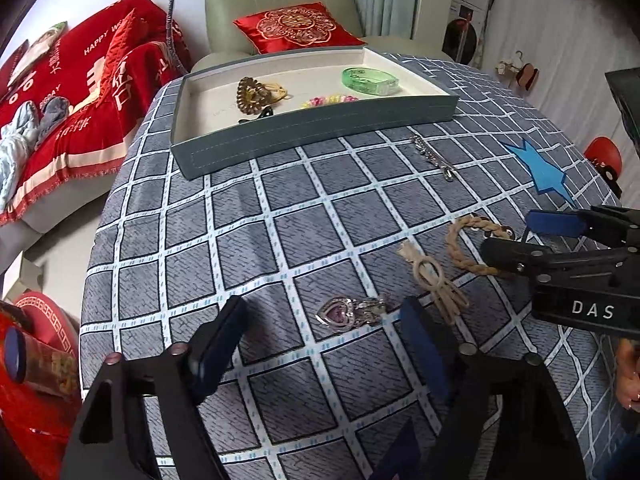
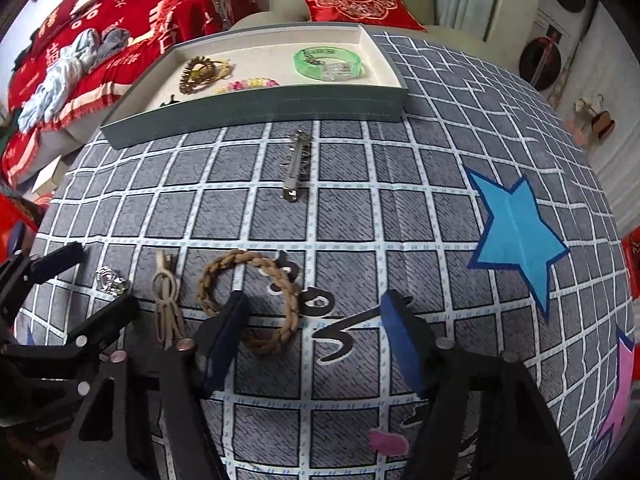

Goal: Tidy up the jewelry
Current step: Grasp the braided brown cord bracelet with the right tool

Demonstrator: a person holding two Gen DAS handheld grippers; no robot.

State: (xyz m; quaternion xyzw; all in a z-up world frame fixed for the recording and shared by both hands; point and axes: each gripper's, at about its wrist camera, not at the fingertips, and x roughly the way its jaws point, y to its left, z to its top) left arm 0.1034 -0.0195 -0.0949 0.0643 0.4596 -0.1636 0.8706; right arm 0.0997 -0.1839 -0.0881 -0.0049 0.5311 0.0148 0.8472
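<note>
Tray (image 1: pixel 320 136) at far edge, cloth (image 1: pixel 280 216) before it bare

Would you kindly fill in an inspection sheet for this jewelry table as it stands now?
Surface: grey checked tablecloth.
Job's things: tray holds green bangle; braided bracelet, silver clip, heart pendant, beige hair tie lie loose.
Clutter: blue star on the cloth.
Grippers: left gripper open over pendant; right gripper open, straddling bracelet.
Cables: nothing seen.
Surroundings: armchair with red cushion.
</note>
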